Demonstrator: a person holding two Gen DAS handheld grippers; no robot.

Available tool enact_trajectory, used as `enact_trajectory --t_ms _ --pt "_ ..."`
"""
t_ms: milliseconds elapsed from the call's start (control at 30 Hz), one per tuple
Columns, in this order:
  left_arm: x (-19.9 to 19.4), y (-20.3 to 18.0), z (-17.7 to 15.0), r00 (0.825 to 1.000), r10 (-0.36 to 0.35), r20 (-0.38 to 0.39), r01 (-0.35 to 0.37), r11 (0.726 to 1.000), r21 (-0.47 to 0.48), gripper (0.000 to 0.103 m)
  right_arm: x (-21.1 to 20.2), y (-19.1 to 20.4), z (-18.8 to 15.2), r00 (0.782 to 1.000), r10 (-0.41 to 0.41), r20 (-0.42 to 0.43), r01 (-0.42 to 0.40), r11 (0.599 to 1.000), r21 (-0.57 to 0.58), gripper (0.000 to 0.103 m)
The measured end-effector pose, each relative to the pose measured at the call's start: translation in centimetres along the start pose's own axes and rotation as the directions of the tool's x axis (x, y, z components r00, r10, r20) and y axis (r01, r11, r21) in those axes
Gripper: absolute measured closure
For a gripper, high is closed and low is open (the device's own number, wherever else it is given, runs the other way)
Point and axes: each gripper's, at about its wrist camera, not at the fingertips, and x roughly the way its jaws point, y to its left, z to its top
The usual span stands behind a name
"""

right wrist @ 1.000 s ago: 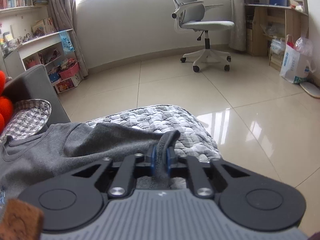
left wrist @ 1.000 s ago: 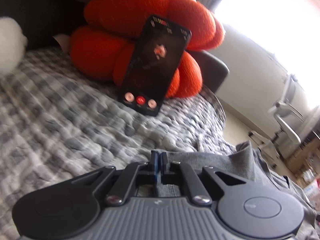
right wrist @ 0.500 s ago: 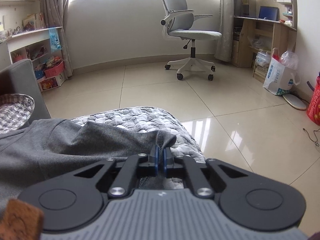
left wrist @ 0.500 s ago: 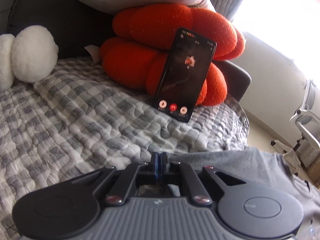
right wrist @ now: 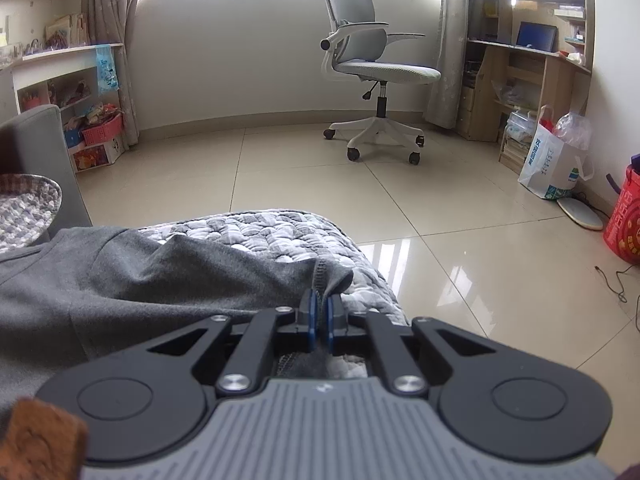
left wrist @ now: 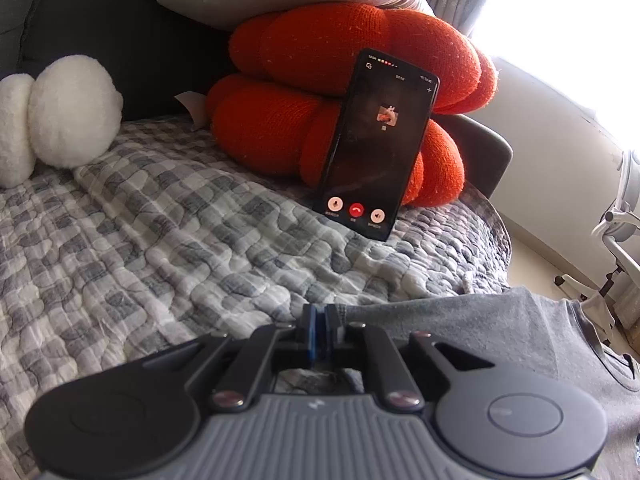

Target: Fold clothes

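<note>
On my far left, two white plush balls sit at the back of the checked quilt, then the orange knot cushion with a phone propped against it, its screen lit with call buttons. None of that is part of my job. Nearer in, my left claw is pressed together, and the edge of the grey shirt runs right up to its tips; I judge it is pinching the hem there, though the cloth between the pads is mostly hidden by the claw itself. From that corner the shirt spreads away to the right, lying fairly flat on the quilt, its neckline out toward the far right. Moving on to my right claw, it too is pressed together, and here the pinch is plain: a stitched hem of the grey shirt rises between the blue pads and stands up in a small peak just beyond them. To its left the shirt lies with a few soft ridges; to its right the quilt ends and the tiled floor and office chair lie well beyond. As I read it, the folding has hardly begun: both corners are gripped and the shirt is laid open, but no fold shows in it yet, so every fold is ahead of me.
</note>
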Motion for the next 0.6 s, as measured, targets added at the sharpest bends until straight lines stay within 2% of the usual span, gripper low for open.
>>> enact_trajectory --t_ms 333,433,500,600 --pt "-0.1 -0.3 0.0 1.000 -0.002 -0.004 0.002 1.000 0.017 0.093 -0.1 0.3 0.2 1.000 -0.009 -0.005 0.009 1.000 0.002 0.096" --pt "-0.3 -0.6 0.0 1.000 0.001 -0.005 -0.001 0.999 0.034 0.082 -0.3 0.5 0.1 1.000 -0.018 -0.004 0.018 1.000 0.009 0.097" --pt "-0.4 -0.9 -0.1 1.000 0.004 -0.001 -0.004 0.999 0.049 0.068 -0.4 0.5 0.1 1.000 -0.026 -0.012 0.026 1.000 0.012 0.098" --pt "-0.5 -1.1 -0.1 1.000 0.008 0.001 -0.008 0.998 0.062 0.066 -0.8 0.4 0.2 0.999 -0.037 -0.022 0.037 0.999 0.002 0.098"
